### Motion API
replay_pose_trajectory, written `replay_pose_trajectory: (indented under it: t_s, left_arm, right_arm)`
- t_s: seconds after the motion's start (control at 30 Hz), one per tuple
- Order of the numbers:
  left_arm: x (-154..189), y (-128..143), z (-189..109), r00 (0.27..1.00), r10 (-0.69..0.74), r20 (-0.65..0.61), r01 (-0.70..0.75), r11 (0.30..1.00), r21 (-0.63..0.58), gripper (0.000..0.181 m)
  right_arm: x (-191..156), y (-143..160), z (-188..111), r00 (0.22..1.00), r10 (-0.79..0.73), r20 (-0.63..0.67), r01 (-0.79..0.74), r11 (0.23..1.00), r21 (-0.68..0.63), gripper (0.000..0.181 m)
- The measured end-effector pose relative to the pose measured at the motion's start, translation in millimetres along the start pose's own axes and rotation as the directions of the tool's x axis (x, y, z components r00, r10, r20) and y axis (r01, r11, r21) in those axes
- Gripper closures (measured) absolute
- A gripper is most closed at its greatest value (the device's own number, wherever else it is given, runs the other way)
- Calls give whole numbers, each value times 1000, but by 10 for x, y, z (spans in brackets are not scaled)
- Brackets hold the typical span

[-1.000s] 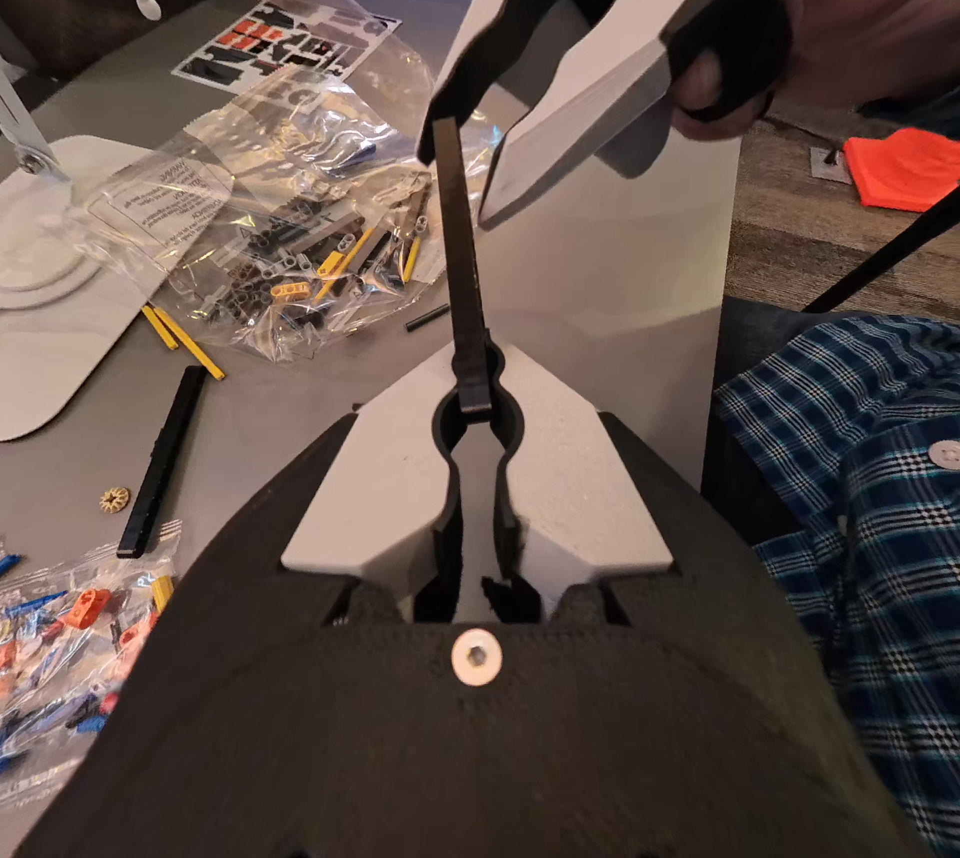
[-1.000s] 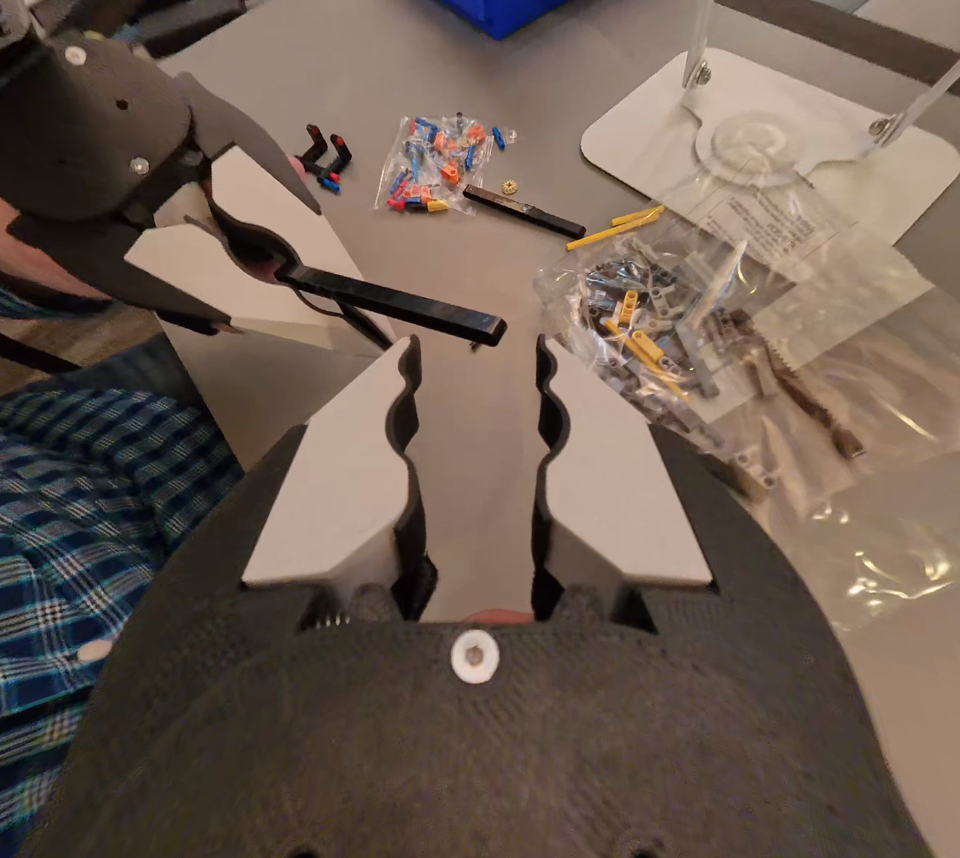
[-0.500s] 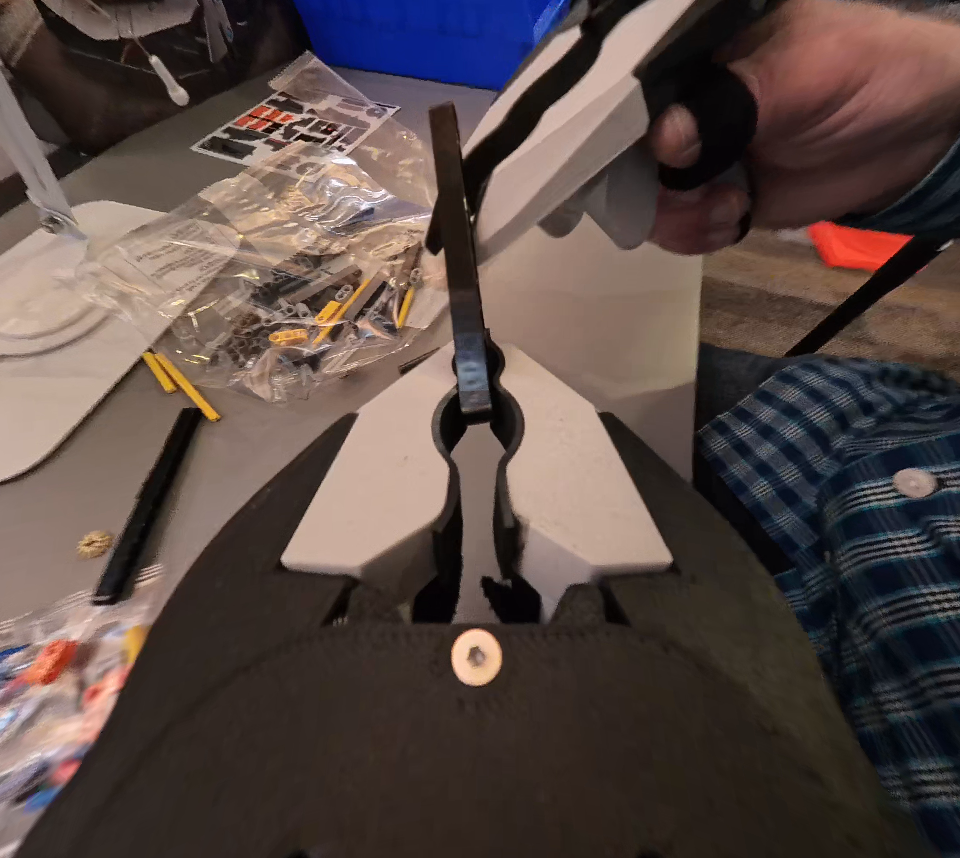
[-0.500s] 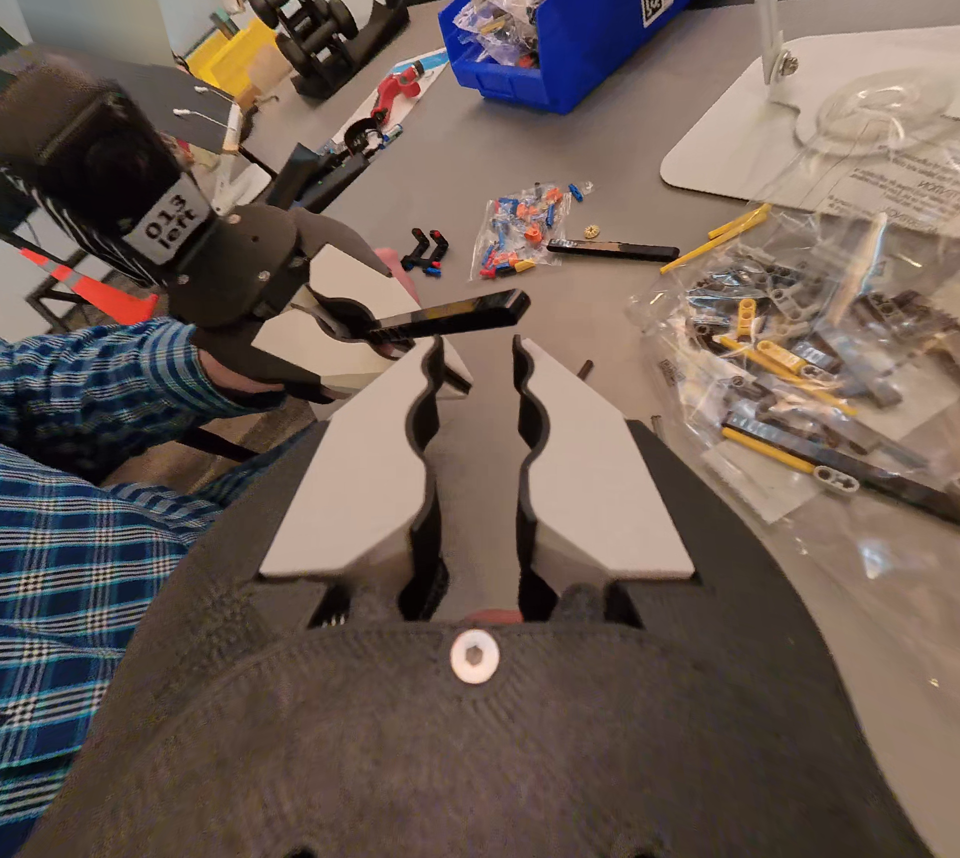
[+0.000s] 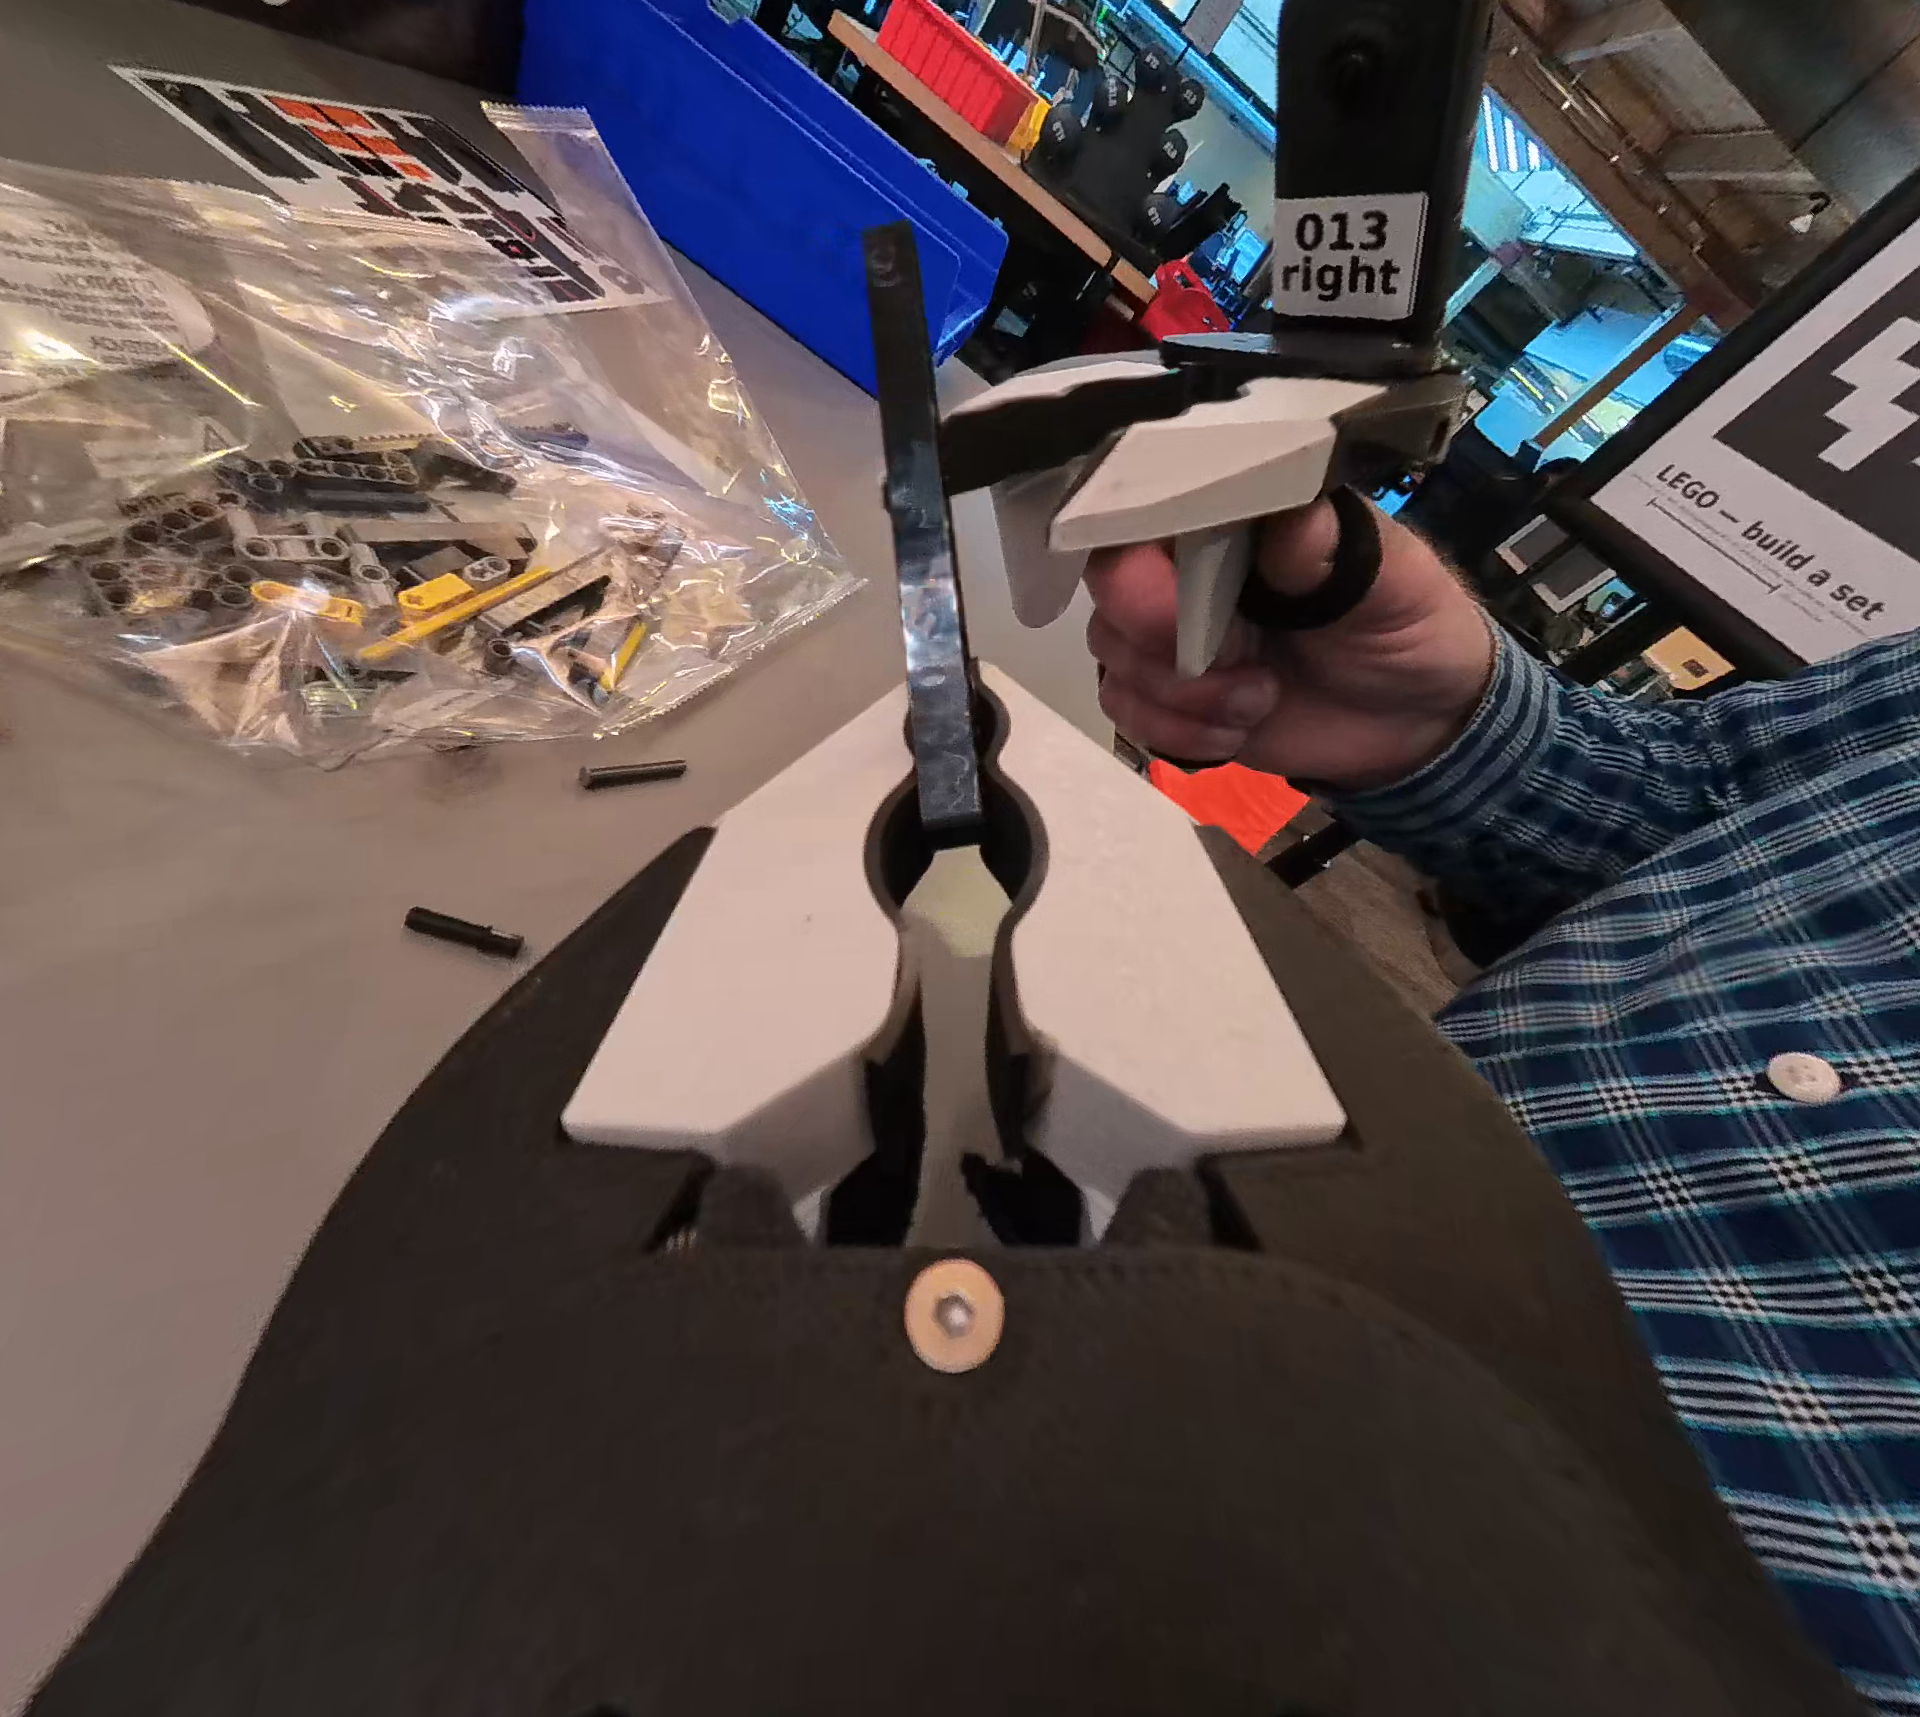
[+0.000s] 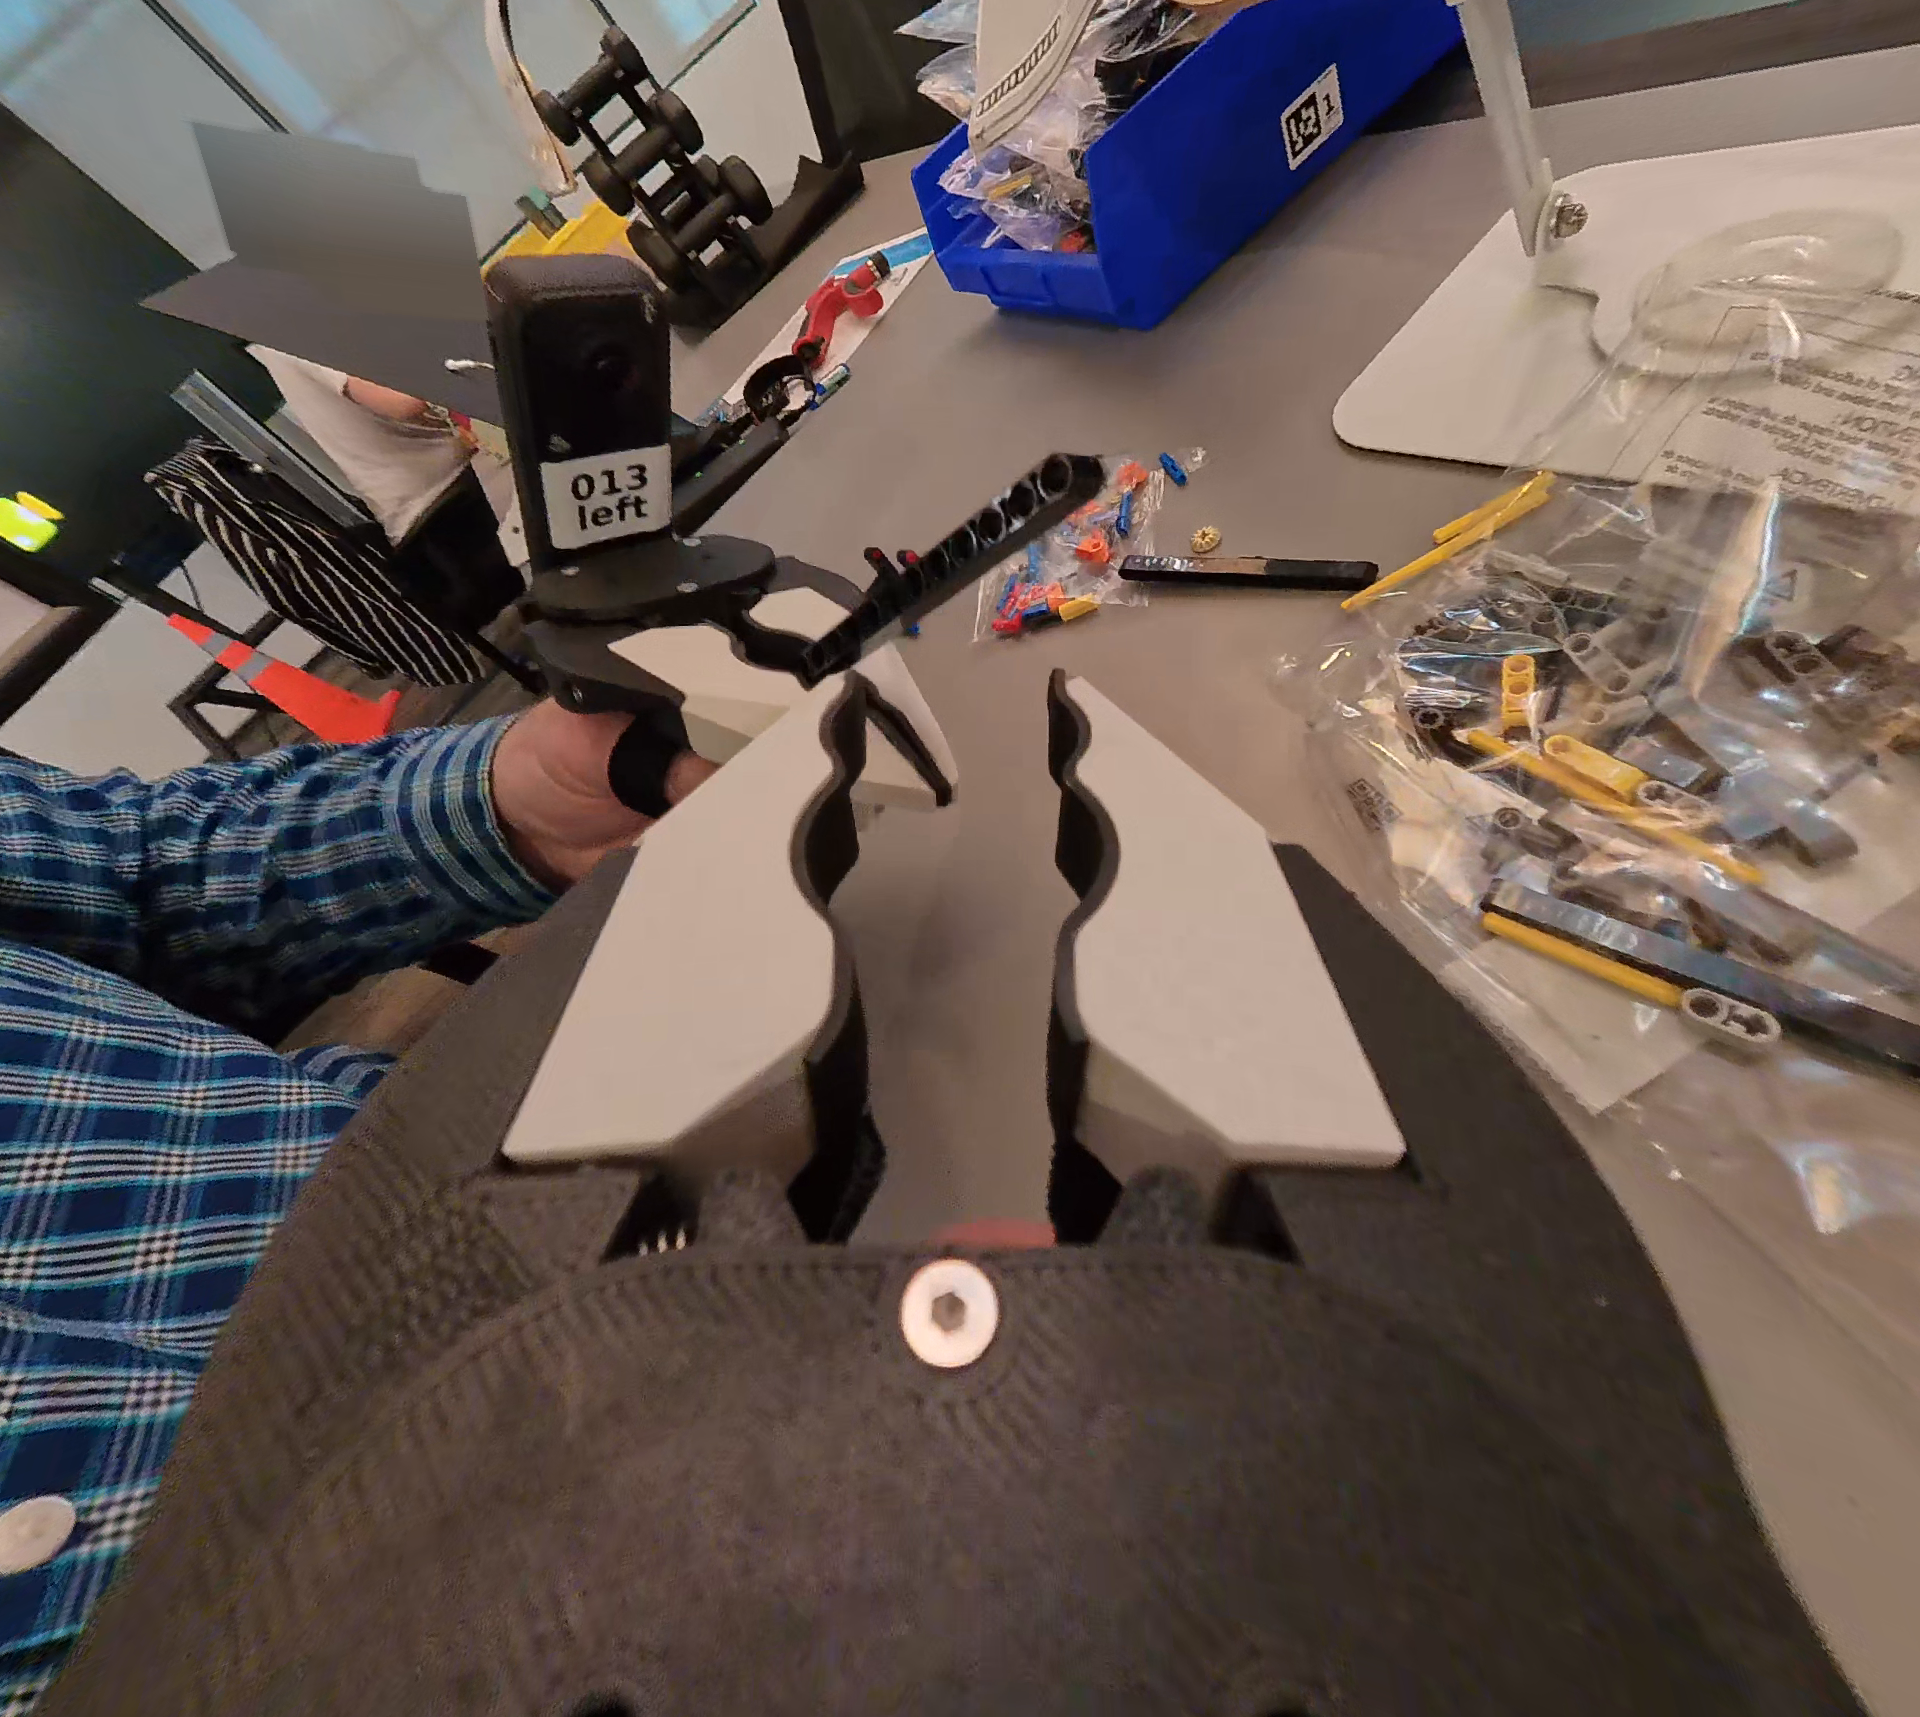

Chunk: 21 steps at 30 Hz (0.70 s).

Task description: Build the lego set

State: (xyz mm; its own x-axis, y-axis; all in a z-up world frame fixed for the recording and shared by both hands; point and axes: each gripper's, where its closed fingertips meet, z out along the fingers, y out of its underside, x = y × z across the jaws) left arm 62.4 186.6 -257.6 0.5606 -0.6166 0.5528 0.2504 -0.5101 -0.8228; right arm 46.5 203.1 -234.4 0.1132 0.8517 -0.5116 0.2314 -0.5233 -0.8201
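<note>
My left gripper is shut on the near end of a long black beam, which stands up and away from it above the grey table. From the right wrist view the beam shows its row of holes, held by the left gripper just ahead and left of my right gripper. My right gripper is open and empty. In the left wrist view the right gripper sits beside the beam's middle, its tips close to the beam.
A clear bag of grey, black and yellow parts lies at right. A small bag of coloured pins, a second black beam, yellow axles, a blue bin and a white stand base lie farther off. Loose black pins lie on the table. The tips of both grippers are at nearly the same place.
Both grippers have tilted up and risen with the beam. The right gripper has moved from the beam's far end to beside its middle. It stays open.
</note>
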Motion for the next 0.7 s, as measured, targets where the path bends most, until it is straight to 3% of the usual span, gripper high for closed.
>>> replay_pose_trajectory:
  t_s: [0.13,0.23,0.3,0.4,0.5,0.53,0.67,0.7]
  left_arm:
    - [-67,87,55,983,150,101,-144,988,-64,181]
    - [-87,140,110,908,370,194,-345,926,-152,181]
    - [-95,170,147,854,464,237,-424,883,-200,181]
    - [-145,204,169,808,514,288,-464,856,-227,181]
    - [-151,281,207,808,528,261,-469,845,-257,181]
    - [-133,297,215,815,529,236,-471,843,-261,177]
    - [-27,322,210,871,478,114,-436,859,-268,131]
    - [-6,315,199,882,463,89,-426,864,-270,128]
  right_arm:
    - [-25,-7,23,996,77,46,-78,997,24,149]
    - [-21,31,61,986,147,81,-149,989,24,151]
    - [-33,45,74,978,178,110,-182,983,27,164]
    - [-50,38,61,973,185,138,-192,981,38,169]
    - [-97,36,59,975,156,156,-164,986,39,172]
    - [-117,31,57,977,139,163,-147,988,37,173]
    - [-141,18,16,984,58,170,-62,998,20,175]
    - [-177,15,2,979,48,196,-51,999,12,175]
